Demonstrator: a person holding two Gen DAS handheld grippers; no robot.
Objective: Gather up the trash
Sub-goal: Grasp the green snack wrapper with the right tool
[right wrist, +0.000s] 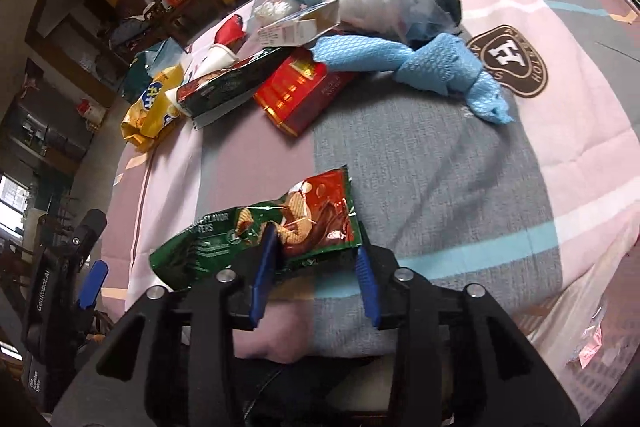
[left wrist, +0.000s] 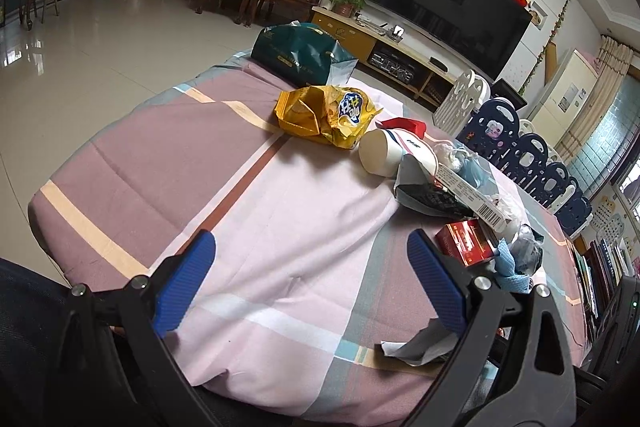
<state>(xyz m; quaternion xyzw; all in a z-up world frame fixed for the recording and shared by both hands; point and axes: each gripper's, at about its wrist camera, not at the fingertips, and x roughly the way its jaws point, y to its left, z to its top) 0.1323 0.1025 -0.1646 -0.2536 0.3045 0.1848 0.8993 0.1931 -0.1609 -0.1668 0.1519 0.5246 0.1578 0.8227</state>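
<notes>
The right tool (right wrist: 316,259) stands part-open, its blue fingers apart and low over the table (right wrist: 440,195), and the green wafer wrapper (right wrist: 256,231) lies right at its tips. The wrapper's near edge sits between the fingers — the left pad looks to be touching or just over it, while the right pad stands clear to the side. The jaws have not closed, so nothing is held. The wrapper's long axis runs crosswise to the tool, stretching well out to the left of the left finger, with only its right end inside the gap. That is the relation the grasp turns on: closing here would likely pinch a corner, not the middle, and the crinkled foil may slip.

The left tool (left wrist: 312,283) is wide open and empty, over bare cloth, with the wrapper hidden behind its right finger. The right tool is plainly the nearer one.

Further ahead of the right tool lies the rest of the litter — the red box (right wrist: 304,91), blue cloth (right wrist: 432,67) and yellow snack bag (right wrist: 150,107).
</notes>
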